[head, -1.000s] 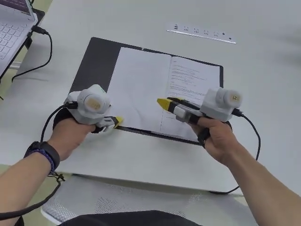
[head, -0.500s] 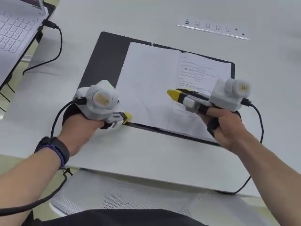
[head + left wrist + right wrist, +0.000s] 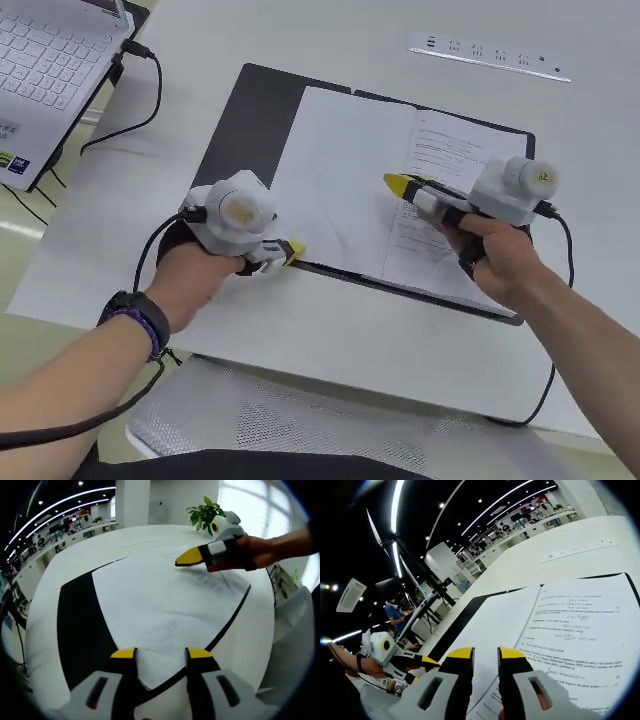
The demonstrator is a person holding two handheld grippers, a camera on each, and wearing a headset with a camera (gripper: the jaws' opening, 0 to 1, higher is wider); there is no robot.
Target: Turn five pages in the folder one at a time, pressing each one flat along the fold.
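Black folder (image 3: 245,120) with white pages (image 3: 345,170)

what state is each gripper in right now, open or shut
Left gripper: open, holding nothing.
Right gripper: open by a narrow gap, holding nothing.

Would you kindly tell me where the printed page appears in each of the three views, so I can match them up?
Head view: the printed page lies centre right, right of the fold.
Left gripper view: upper right, beneath the right gripper.
Right gripper view: right half, ahead of the jaws.
Shared landmark: the black cover, on the far side of the blank page.
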